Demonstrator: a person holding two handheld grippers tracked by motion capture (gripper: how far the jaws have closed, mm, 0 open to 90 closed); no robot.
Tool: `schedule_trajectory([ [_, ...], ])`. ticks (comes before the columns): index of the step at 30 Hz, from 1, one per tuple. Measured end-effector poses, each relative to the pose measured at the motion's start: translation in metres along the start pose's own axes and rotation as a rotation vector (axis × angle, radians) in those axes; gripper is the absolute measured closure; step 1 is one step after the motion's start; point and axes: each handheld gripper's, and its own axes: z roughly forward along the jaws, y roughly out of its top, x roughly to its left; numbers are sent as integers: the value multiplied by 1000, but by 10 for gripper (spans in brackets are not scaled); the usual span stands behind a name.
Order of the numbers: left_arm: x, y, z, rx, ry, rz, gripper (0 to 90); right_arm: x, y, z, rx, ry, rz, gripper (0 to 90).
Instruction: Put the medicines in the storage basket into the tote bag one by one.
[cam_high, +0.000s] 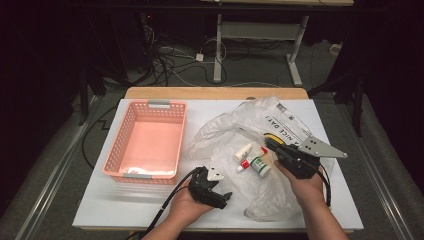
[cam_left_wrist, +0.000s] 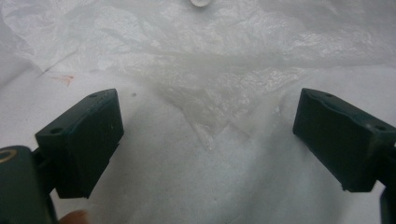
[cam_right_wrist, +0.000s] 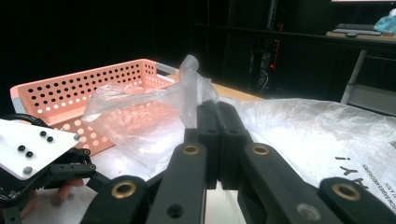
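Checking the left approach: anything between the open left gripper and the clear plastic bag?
Nothing visible. The left gripper stands open over bare white table, with the crinkled clear plastic bag directly ahead, its edge lying between the jaws.

Pink perforated basket (cam_high: 146, 142), clear printed plastic bag (cam_high: 260, 127).

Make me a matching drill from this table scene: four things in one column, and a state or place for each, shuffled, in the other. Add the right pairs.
Things:
1. left gripper
2. right gripper
3. pink basket
4. small bottles

States or places:
A. lying on the clear plastic bag
B. shut on a fold of the plastic bag
C. jaws wide apart, nothing between them
D. standing at the left of the white table

Pairs: 1-C, 2-B, 3-D, 4-A
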Motion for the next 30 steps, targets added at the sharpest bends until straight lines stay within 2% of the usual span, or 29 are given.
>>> schedule_trajectory([
  [5, 0, 4, 3, -21, 7, -22, 210, 1, -1, 2, 7, 2, -6, 900],
  [12, -2, 6, 4, -45, -5, 5, 462, 2, 0, 3, 10, 1, -4, 900],
  [15, -4, 6, 5, -55, -23, 26, 674, 1, 0, 3, 8, 1, -5, 900],
  [20, -1, 6, 5, -56, -36, 0, 883, 0, 0, 2, 3, -4, 1, 900],
  [27, -1, 4, 3, -71, -36, 4, 888, -1, 0, 4, 7, -10, 5, 900],
  [30, 0, 1, -2, -127, -31, -5, 888, -1, 0, 4, 6, -9, 2, 900],
])
